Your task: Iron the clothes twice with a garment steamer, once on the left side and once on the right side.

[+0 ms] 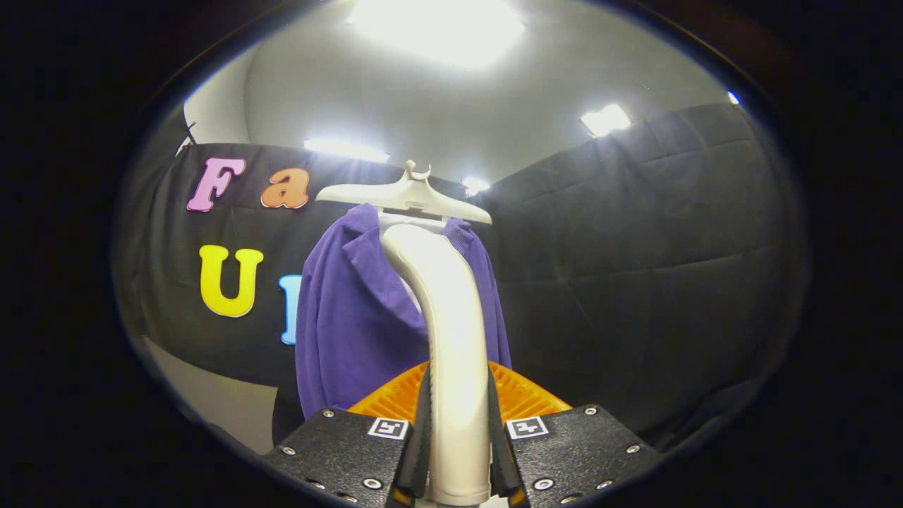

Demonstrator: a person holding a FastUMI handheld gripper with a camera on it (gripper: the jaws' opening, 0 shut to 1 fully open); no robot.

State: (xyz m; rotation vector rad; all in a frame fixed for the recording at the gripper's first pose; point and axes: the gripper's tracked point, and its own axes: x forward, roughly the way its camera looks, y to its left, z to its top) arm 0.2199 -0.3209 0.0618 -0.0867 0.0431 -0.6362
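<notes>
gripper (458, 451): jaws are pinching the steamer handle (451, 339), one finger pressing on each side of it.
steamer: the pale handle is rising up between the fingers and curving toward the garment; an orange ribbed part (525, 396) is sitting just behind the fingers.
garment: a purple top (346, 317) is hanging on a pale hanger (405, 194), just beyond the steamer's upper end, centre-on.
contact: can't tell if the head is touching the cloth.
step: judging it as lined up at the collar, a pass not clearly begun.
next: calling for a shift to one side, then a steady stroke down.
room: black cloth walls (635, 247), white ceiling with bright lights (437, 28); pale floor patch low left.
</notes>
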